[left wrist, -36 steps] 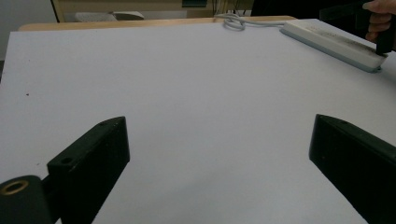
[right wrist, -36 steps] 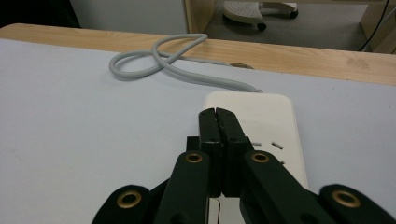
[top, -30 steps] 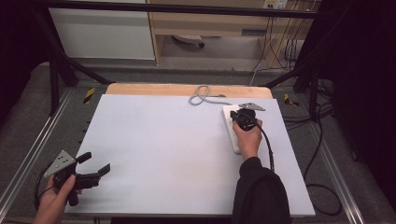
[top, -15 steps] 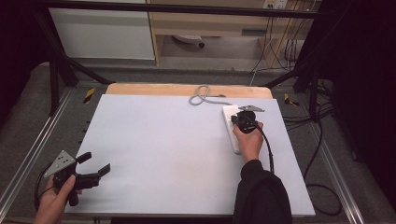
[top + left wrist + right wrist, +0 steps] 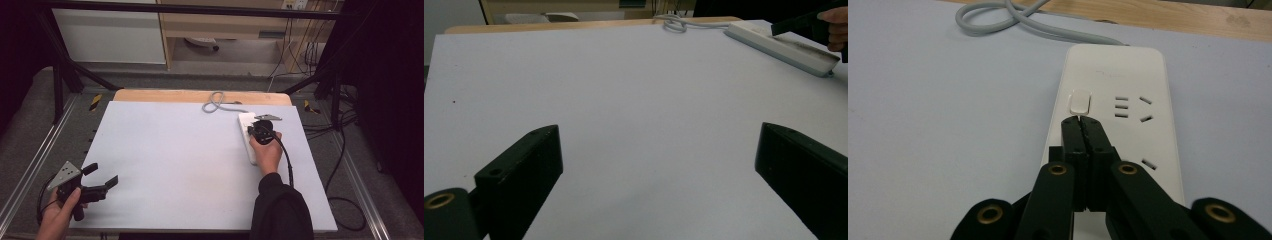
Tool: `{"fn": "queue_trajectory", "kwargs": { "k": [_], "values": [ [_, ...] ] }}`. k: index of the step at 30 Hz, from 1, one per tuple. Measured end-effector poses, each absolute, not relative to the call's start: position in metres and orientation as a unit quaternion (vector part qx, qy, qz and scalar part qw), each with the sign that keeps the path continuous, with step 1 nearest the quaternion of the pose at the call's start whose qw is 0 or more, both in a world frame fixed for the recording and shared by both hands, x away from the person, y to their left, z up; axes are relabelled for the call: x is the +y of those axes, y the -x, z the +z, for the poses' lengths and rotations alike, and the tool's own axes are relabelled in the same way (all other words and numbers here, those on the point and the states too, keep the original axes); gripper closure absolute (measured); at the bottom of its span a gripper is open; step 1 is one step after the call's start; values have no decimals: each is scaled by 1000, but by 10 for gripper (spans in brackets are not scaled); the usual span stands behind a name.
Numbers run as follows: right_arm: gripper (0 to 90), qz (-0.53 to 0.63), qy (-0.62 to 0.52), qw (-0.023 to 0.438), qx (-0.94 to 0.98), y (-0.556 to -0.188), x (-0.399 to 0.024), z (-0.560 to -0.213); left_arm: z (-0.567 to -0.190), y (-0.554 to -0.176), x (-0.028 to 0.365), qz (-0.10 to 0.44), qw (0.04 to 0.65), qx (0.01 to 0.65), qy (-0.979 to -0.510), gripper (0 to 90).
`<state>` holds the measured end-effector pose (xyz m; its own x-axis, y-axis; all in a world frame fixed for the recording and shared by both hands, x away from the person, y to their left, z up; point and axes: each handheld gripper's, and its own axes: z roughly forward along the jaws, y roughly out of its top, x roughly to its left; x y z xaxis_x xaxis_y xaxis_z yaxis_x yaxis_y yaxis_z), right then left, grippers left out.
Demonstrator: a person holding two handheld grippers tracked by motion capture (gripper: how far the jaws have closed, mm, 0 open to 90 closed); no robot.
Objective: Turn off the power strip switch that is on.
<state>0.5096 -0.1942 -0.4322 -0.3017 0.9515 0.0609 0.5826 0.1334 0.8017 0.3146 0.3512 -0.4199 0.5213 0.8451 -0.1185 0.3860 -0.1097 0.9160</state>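
A white power strip (image 5: 1128, 125), with a pale switch (image 5: 1080, 101) and a looped grey cord (image 5: 216, 103), is seen flat at the bench's (image 5: 175, 165) far right. The right claw (image 5: 1081, 120) is closed empty, tips at the switch. The left claw (image 5: 102, 176) is held wide near-left.

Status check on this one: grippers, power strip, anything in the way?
Right gripper shut, tips at the power strip switch. Left gripper open, idle near table corner. Grey cord coiled behind strip; nothing blocking.
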Motion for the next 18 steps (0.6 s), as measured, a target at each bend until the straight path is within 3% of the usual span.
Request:
{"fn": "queue_trajectory", "kwargs": {
  "k": [18],
  "values": [
    [900, 364, -527, 264, 721, -505, -189, -435, -420, -314, 351, 225, 507, 434, -710, 50]
  ]
}}
